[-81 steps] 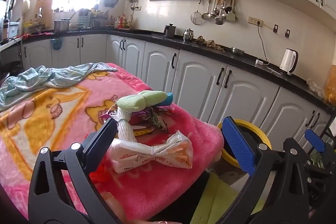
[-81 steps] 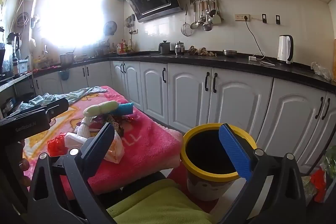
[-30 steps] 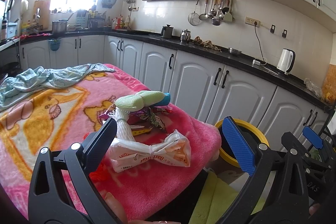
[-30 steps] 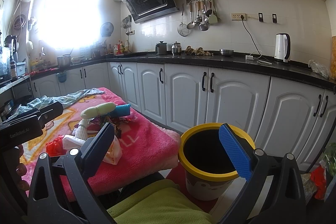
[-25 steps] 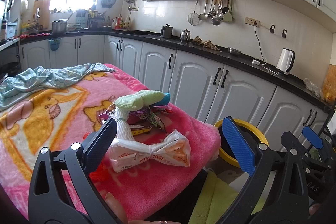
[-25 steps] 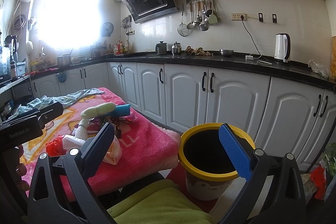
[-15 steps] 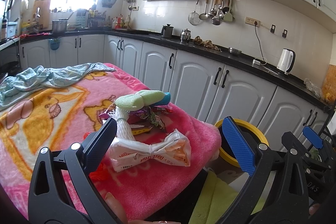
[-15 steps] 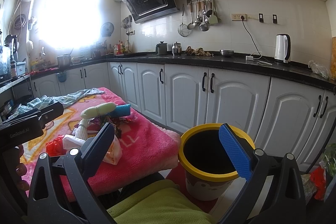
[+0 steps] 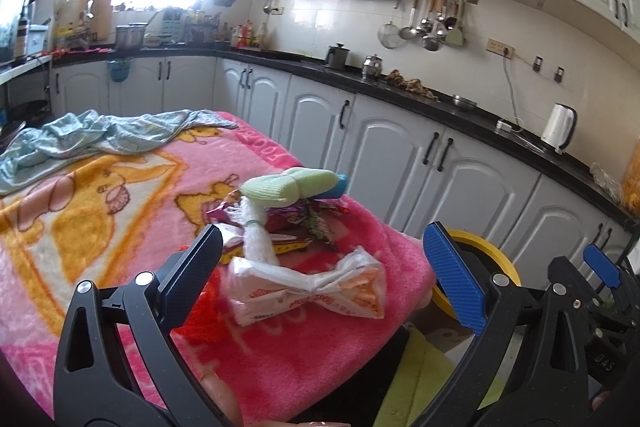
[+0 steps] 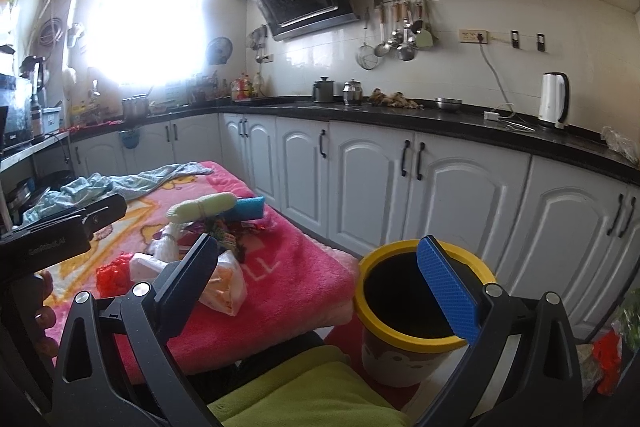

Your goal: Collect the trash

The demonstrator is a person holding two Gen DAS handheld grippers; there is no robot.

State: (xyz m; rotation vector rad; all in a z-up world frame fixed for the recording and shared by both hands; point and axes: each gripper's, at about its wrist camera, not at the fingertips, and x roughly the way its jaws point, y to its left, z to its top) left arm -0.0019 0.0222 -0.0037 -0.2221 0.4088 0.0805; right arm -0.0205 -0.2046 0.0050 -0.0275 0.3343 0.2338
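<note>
A pile of trash lies on the pink blanket [image 9: 120, 195]: a clear orange-printed plastic bag [image 9: 308, 287], a white net sleeve [image 9: 256, 239], a pale green foam roll [image 9: 288, 181], snack wrappers [image 9: 296, 219] and a red scrap [image 9: 204, 311]. My left gripper [image 9: 324, 267] is open and empty, just short of the plastic bag. My right gripper [image 10: 320, 279] is open and empty, hovering before the yellow-rimmed trash bin [image 10: 424, 307] on the floor. The bin also shows in the left wrist view [image 9: 484, 251]. The pile also shows in the right wrist view [image 10: 200, 227].
A light blue cloth [image 9: 96, 139] lies at the blanket's far end. White cabinets [image 10: 460, 195] under a black counter run along the wall behind the bin. A green cushion [image 10: 312, 387] sits below my grippers. A white kettle [image 10: 554, 99] stands on the counter.
Almost nothing has changed; both grippers hold nearly still and stay open.
</note>
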